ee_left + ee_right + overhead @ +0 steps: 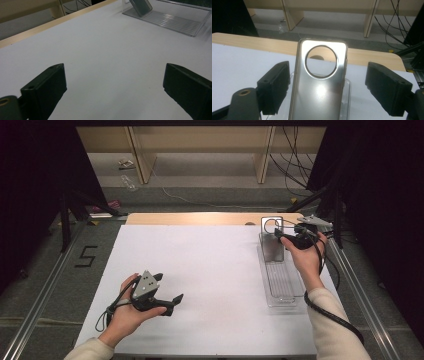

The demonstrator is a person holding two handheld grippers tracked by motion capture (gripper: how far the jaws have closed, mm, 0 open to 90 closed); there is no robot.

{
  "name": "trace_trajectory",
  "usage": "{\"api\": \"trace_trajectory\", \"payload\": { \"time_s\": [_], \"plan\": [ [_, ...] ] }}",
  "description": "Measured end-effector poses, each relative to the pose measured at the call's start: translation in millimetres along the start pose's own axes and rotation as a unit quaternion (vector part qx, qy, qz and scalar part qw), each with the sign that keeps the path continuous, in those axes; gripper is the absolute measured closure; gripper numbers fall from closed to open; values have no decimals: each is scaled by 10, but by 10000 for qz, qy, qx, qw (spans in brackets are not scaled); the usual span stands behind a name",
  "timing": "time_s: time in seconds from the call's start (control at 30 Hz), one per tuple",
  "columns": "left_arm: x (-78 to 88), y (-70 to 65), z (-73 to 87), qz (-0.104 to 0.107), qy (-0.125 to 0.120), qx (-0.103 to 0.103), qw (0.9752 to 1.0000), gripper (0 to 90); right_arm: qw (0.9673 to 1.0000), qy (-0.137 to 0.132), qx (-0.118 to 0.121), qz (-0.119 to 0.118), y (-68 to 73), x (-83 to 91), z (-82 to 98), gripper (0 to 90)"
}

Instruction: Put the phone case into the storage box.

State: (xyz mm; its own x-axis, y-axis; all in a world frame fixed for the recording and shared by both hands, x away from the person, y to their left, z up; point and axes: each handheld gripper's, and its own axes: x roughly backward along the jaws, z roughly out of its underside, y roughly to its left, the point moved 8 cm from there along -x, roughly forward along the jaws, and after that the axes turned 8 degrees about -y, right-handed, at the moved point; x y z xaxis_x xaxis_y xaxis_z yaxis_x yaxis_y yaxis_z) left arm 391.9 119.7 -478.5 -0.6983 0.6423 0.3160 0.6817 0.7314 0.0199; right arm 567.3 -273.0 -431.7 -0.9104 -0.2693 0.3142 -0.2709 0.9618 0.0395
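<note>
1. the right claw (325,85) is sitting at the far right of the table (200,270), its jaws spread apart on either side of a clear phone case (319,82) and touching neither edge in the right gripper view — likely lined up this way so a squeeze would catch the case by its long sides.
2. the phone case is standing upright at the far end of a clear ribbed tray (282,285), its round camera cutout at the top; it is probably leaning there because the tray's end wall is propping it.
3. the left claw (167,302) is hovering low over the near left of the table, jaws wide apart and gripping nothing — seemingly parked clear of the tray while the right hand (305,255) is working.
4. the table is wearing a plain white sheet, with a strip of pale wood showing along its far edge.
5. beyond it, grey floor, pale wooden furniture legs and loose black cables are sitting in a dim room; a "5" is marked on the floor at left.
</note>
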Motion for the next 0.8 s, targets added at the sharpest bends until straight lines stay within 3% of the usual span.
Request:
{"api": "trace_trajectory", "payload": {
  "time_s": [0.8],
  "plan": [
    [4,14,1,-24,-6,24,10000,45,9995,-17,155,-257,130,302,130,176]
  ]
}}
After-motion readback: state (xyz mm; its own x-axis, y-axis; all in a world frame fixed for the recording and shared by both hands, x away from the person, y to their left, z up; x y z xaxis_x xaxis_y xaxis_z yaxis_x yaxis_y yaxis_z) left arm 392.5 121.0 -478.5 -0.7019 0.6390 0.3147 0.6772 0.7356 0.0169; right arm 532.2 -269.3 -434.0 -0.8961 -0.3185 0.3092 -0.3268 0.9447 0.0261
